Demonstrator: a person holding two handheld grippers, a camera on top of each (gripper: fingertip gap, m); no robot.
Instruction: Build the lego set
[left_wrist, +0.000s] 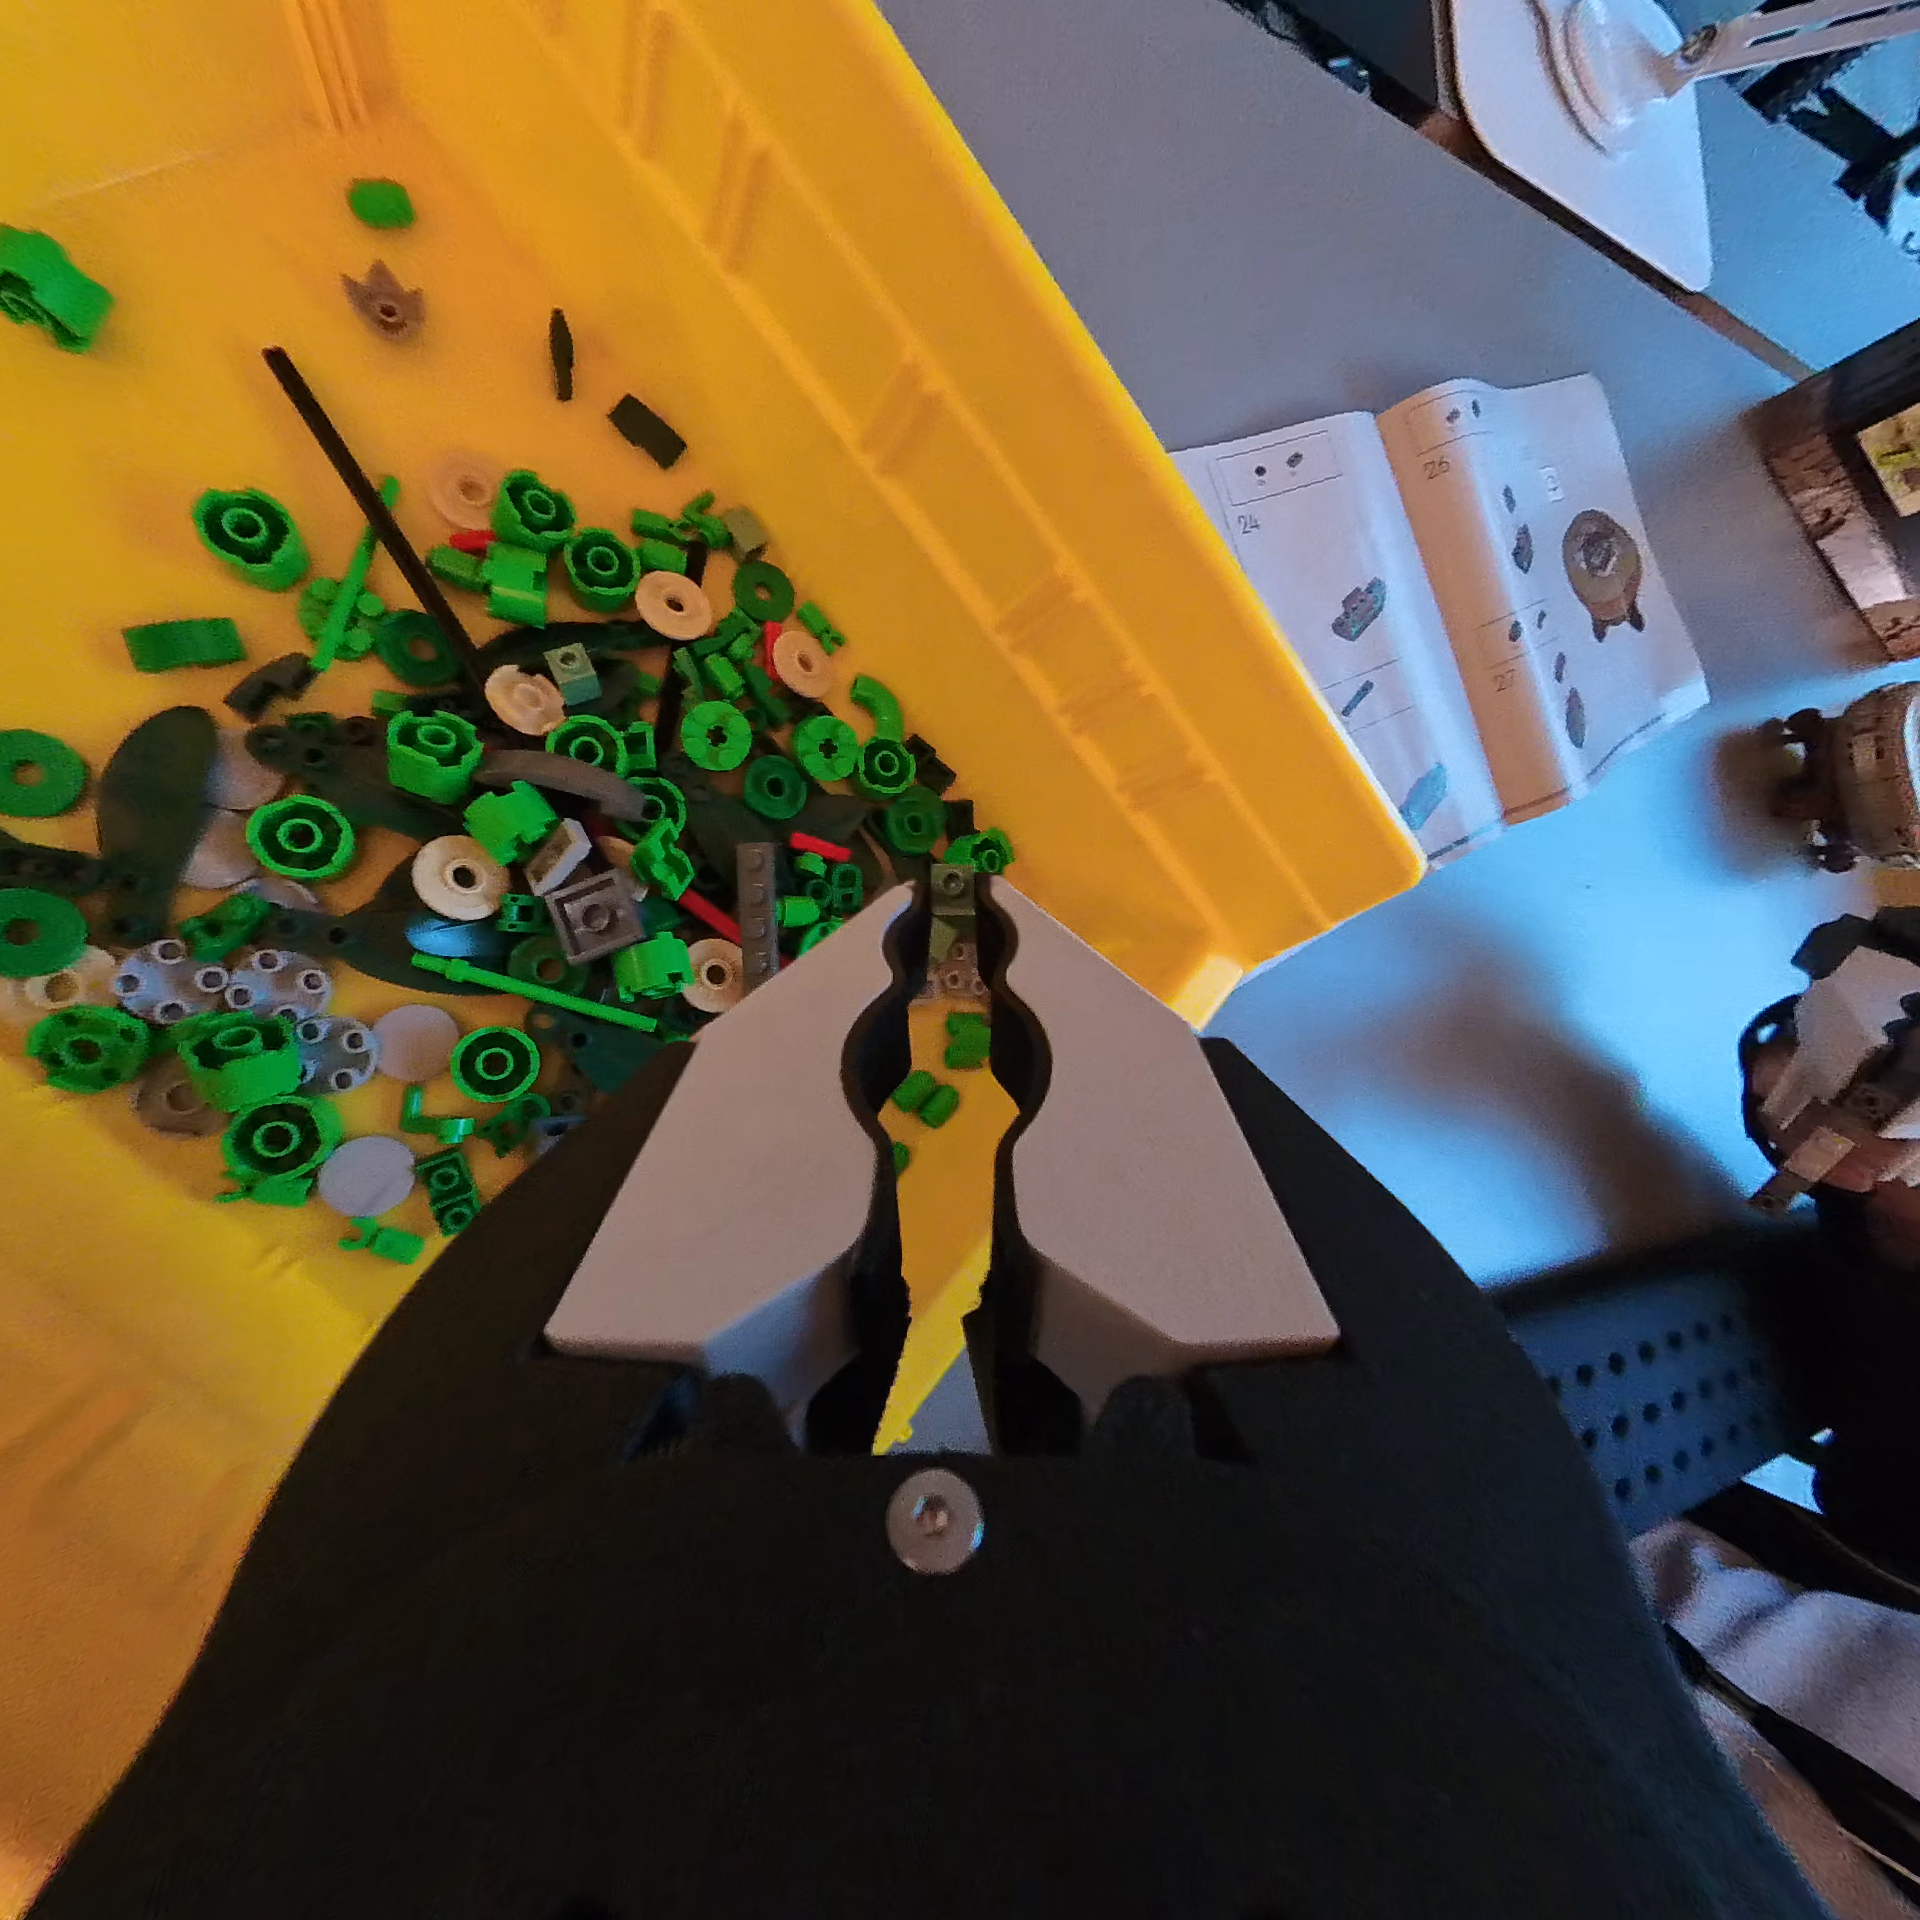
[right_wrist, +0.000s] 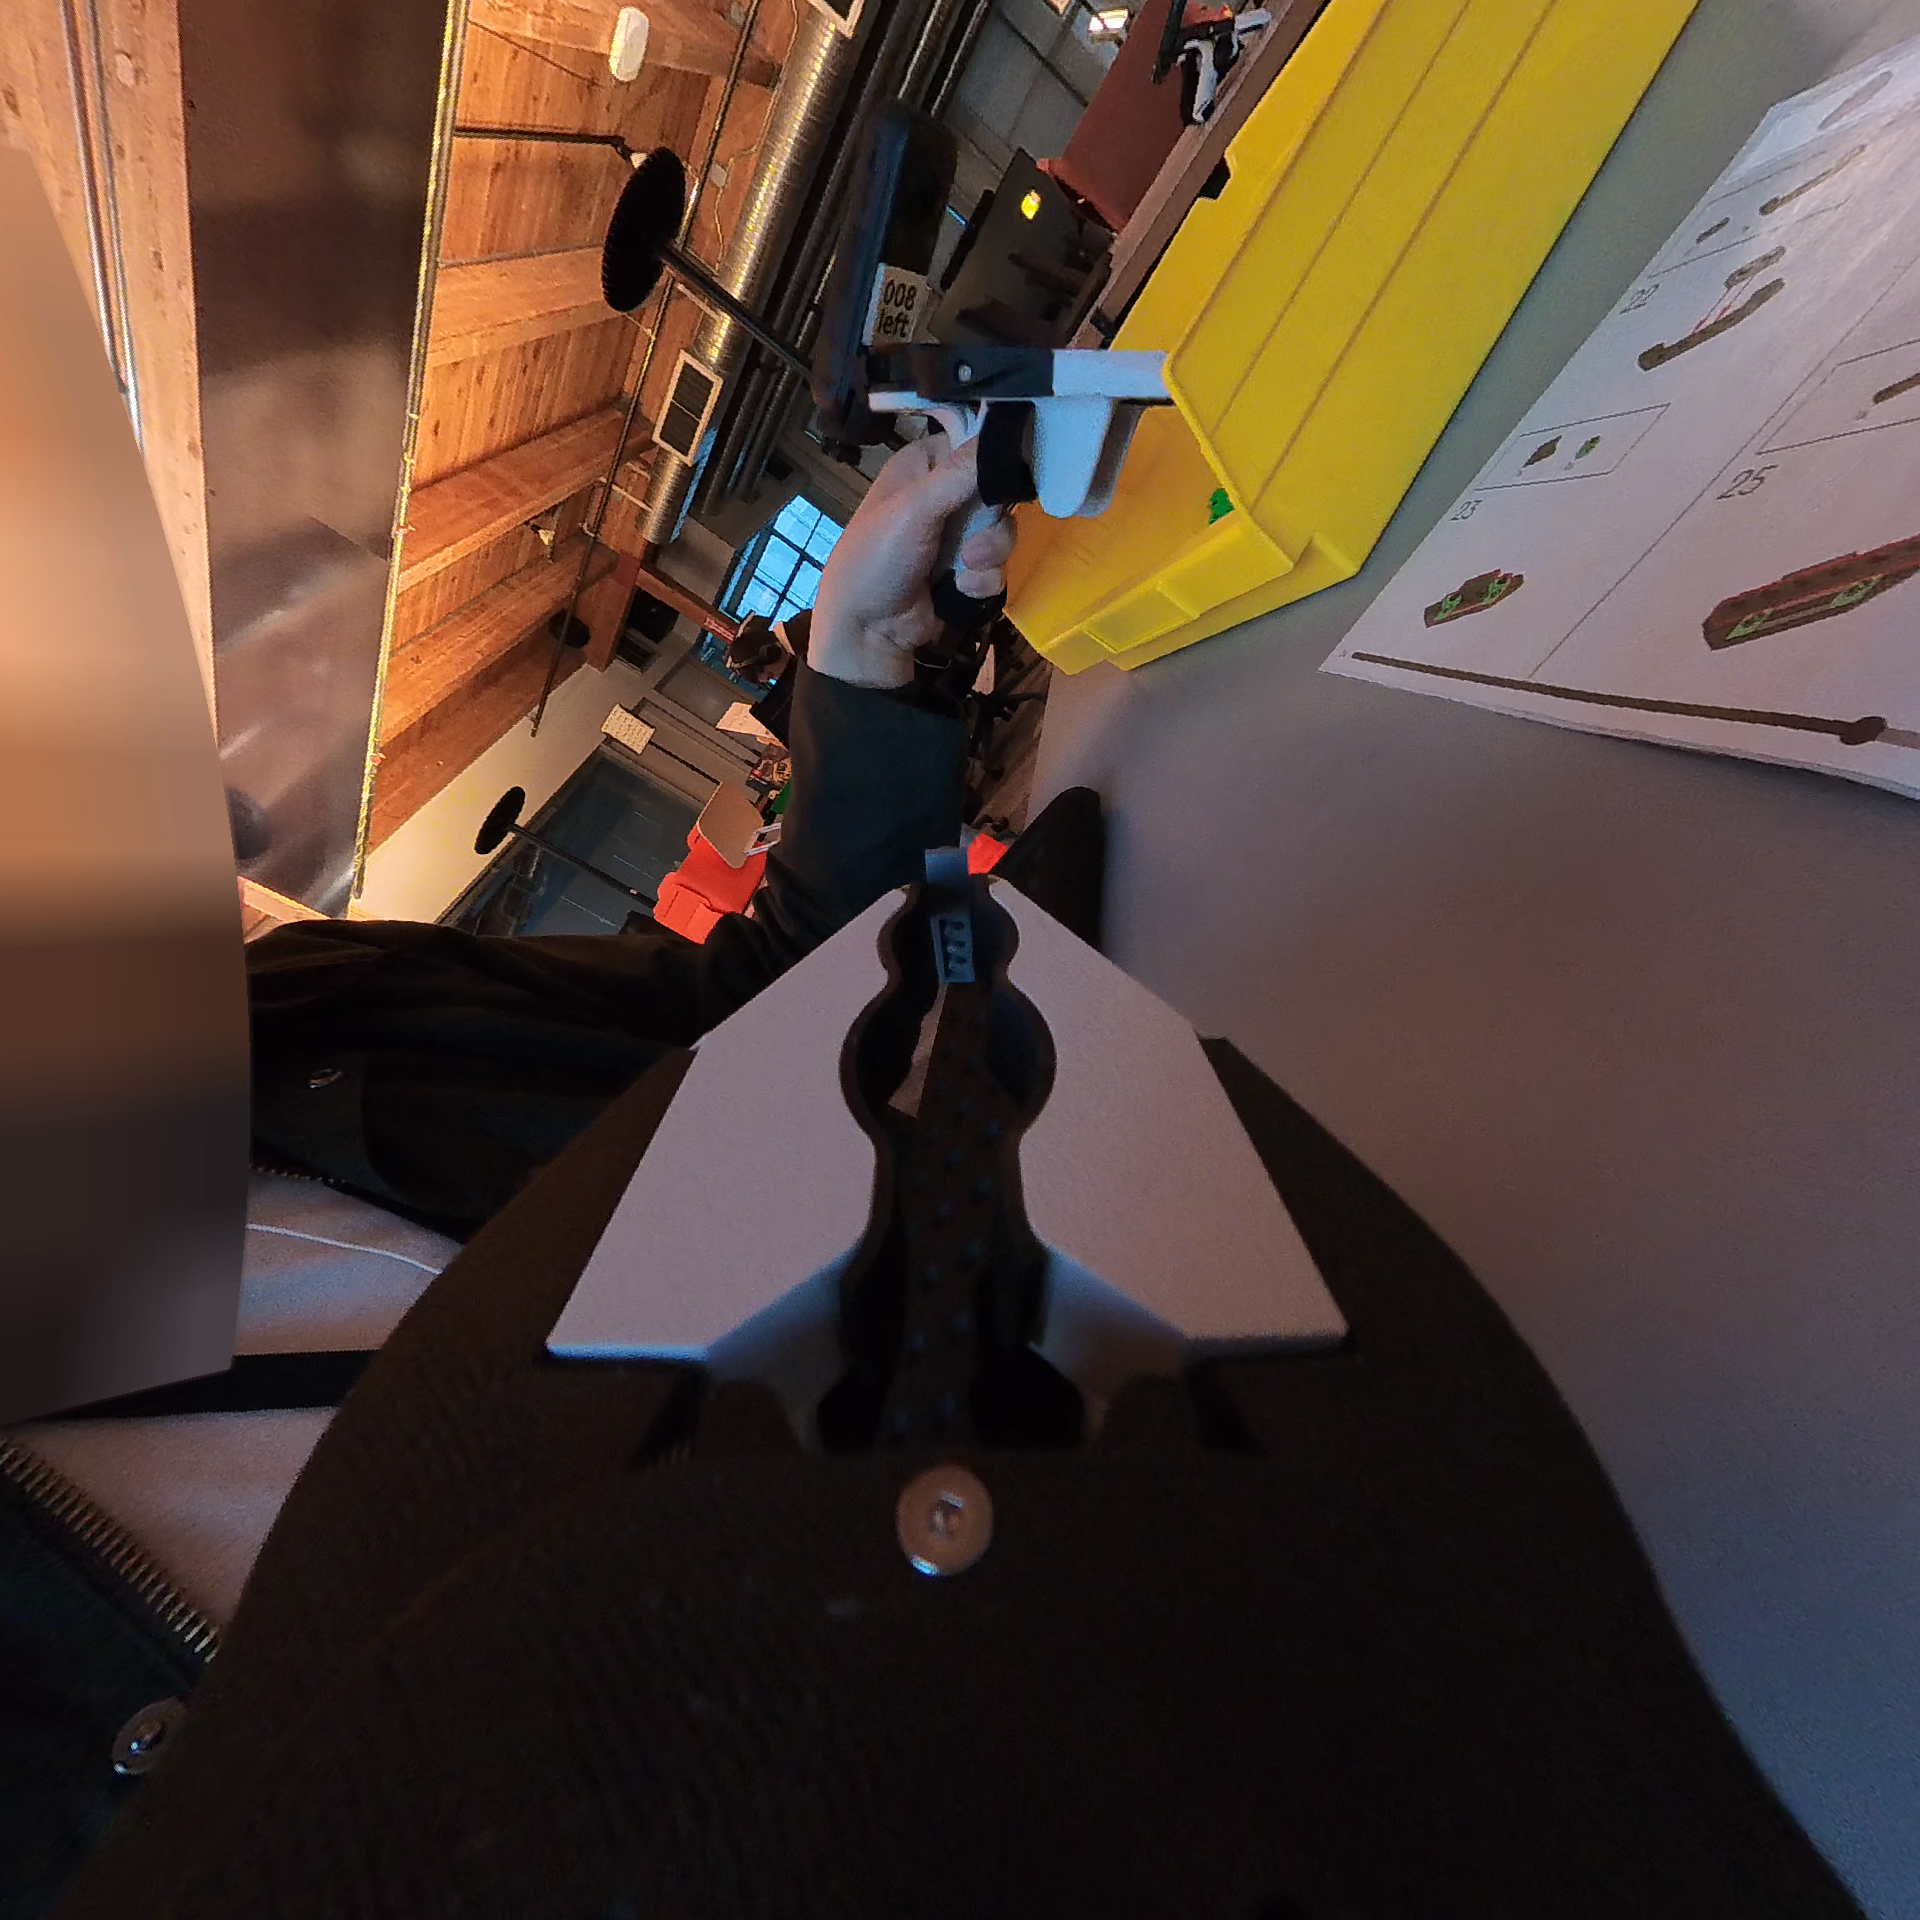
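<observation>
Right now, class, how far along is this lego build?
Done: a brown model stands partly built by the open instruction booklet. In hand: the left hand-held gripper pinches a small grey piece; the right hand-held gripper holds a grey studded piece. Left: many loose green parts in the yellow bin.

The yellow bin (left_wrist: 1039, 499) is showing smooth, glossy moulded plastic, and the loose lego pieces (left_wrist: 436, 748) inside are gleaming as shiny plastic too. The left tool (left_wrist: 951, 894) is wearing matt black and grey plastic with a bright metal screw (left_wrist: 934, 1520). The booklet (left_wrist: 1455, 592) is lying as matt paper on the smooth grey counter (left_wrist: 1195, 260).
</observation>
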